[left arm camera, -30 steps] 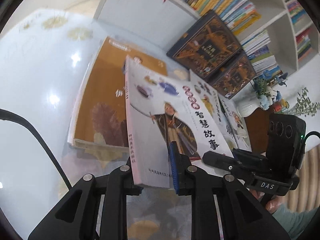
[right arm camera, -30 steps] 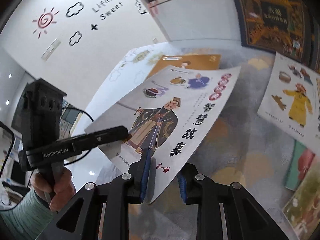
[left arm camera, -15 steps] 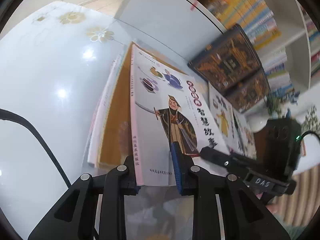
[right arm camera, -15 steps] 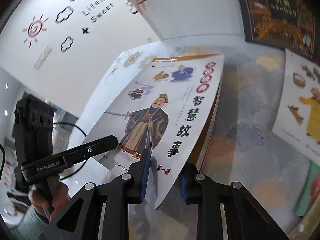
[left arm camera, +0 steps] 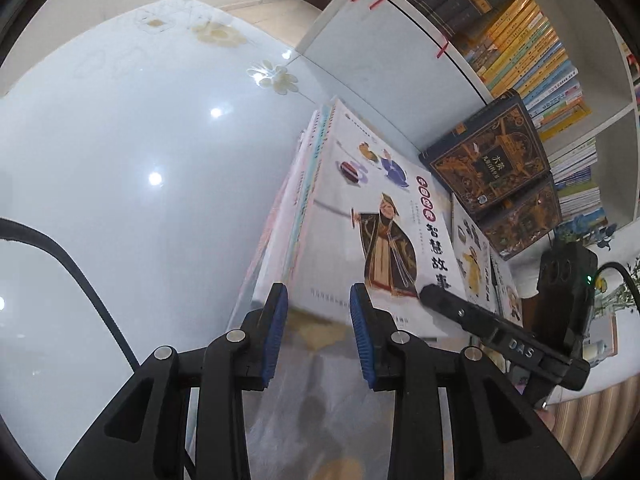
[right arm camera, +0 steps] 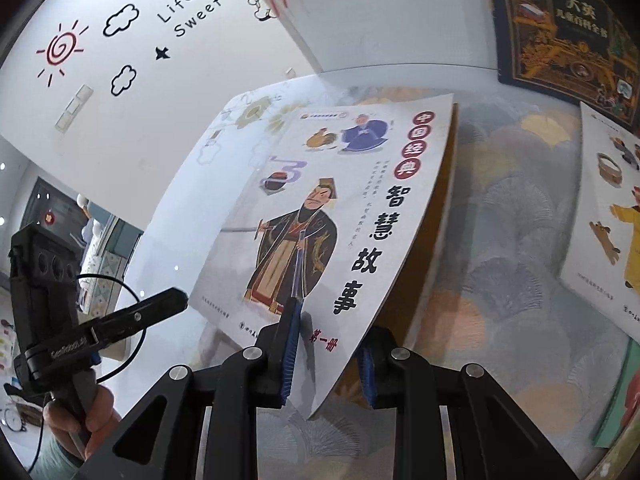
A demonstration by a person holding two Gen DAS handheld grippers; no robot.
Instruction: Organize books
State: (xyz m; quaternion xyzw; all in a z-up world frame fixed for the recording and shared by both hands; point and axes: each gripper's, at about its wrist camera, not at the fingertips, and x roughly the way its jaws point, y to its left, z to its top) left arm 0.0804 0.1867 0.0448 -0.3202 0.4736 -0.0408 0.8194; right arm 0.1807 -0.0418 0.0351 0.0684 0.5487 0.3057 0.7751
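Note:
A white picture book (left arm camera: 360, 220) with a robed figure on its cover lies on top of a stack of books (left arm camera: 304, 200). In the right wrist view the same book (right arm camera: 340, 208) rests over a brown book (right arm camera: 444, 200). My right gripper (right arm camera: 328, 356) is shut on the white book's near right corner; from the left wrist it appears as a black body (left arm camera: 500, 332). My left gripper (left arm camera: 318, 308) is opening. Its blue pads stand apart at the book's near edge and do not press on it. A hand holds the left gripper's handle (right arm camera: 72, 412).
Two dark ornate books (left arm camera: 492, 164) lean against a white bookshelf (left arm camera: 520, 40) packed with books. More picture books (right arm camera: 612, 220) lie to the right on the patterned tablecloth (right arm camera: 500, 240). A glossy white tabletop (left arm camera: 120, 160) spreads to the left.
The white book came down from a tilt to lie flat on the stack, covering the brown book. The left jaws widened and let go of its edge. The right grip stayed.

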